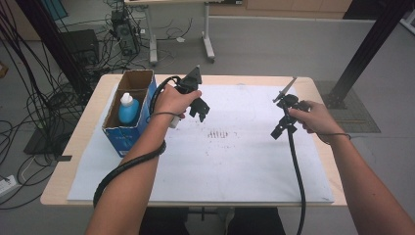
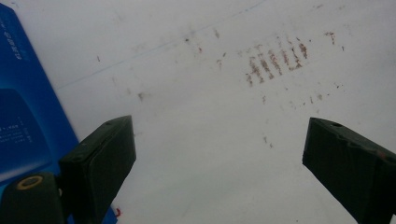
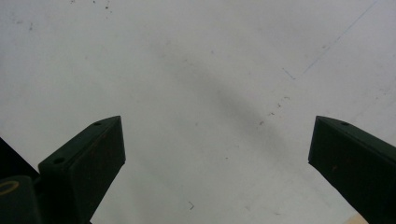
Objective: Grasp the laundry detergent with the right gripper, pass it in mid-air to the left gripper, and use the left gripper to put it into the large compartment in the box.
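Note:
An open blue cardboard box (image 1: pixel 128 132) stands at the table's left with a blue bottle with a white cap (image 1: pixel 128 108) upright inside it. Just right of the box my left gripper (image 1: pixel 200 110) hangs over the white sheet (image 1: pixel 220 166), pointing down. In the left gripper view its jaws (image 2: pixel 219 126) stand open over bare paper, with the box's blue side (image 2: pixel 23 121) at the left edge. My right gripper (image 1: pixel 278 131) hovers over the sheet's right part. In the right gripper view it (image 3: pixel 217 121) is open with nothing between its fingers.
A patch of reddish-brown smudges (image 1: pixel 218 133) marks the middle of the sheet, also ahead of the left jaws as smudges (image 2: pixel 275 60). The wooden table edge (image 1: pixel 58 196) borders the sheet. Beyond the table are desk legs (image 1: pixel 208 46), floor cables and black frame posts (image 1: pixel 364 49).

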Demonstrator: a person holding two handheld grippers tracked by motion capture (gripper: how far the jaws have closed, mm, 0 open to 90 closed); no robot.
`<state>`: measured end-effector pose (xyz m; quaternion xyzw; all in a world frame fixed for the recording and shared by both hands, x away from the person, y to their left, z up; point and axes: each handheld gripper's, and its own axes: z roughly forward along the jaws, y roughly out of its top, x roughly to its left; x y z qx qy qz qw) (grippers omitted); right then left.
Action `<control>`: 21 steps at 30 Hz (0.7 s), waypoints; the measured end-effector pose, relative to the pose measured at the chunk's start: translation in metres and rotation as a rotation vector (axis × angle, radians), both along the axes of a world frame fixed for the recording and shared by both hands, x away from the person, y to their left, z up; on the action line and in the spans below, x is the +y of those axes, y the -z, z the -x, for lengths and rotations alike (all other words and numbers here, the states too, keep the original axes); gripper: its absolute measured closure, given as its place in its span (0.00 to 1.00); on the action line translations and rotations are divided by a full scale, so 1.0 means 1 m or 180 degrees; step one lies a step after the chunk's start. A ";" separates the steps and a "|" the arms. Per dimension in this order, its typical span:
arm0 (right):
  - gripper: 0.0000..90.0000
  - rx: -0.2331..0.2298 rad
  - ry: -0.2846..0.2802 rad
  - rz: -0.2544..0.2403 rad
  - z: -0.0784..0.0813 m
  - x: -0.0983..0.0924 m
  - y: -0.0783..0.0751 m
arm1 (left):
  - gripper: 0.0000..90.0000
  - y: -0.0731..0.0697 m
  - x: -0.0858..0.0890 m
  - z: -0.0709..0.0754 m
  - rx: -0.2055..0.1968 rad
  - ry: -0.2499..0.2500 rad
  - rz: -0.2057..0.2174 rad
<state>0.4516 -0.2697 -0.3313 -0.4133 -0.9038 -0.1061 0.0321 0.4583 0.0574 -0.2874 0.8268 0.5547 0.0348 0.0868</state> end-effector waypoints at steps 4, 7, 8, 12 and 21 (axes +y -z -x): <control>0.04 0.0005 0.0013 -0.0004 0.000 0.000 0.000 | 0.11 0.002 -0.002 0.000 -0.0017 0.0009 -0.0001; 0.04 0.0007 0.0011 -0.0005 0.001 -0.001 -0.001 | 0.11 0.004 -0.003 0.000 -0.0019 0.0004 0.0003; 0.04 0.0008 0.0015 -0.0005 0.001 -0.001 -0.001 | 0.11 0.003 -0.003 0.000 -0.0018 0.0009 -0.0005; 0.04 0.0000 -0.0002 -0.0010 0.001 -0.001 -0.001 | 0.11 0.004 -0.004 0.000 -0.0015 0.0013 -0.0011; 0.04 0.0009 0.0009 -0.0022 0.002 -0.001 -0.002 | 0.11 0.005 0.000 0.001 -0.0013 -0.0014 -0.0029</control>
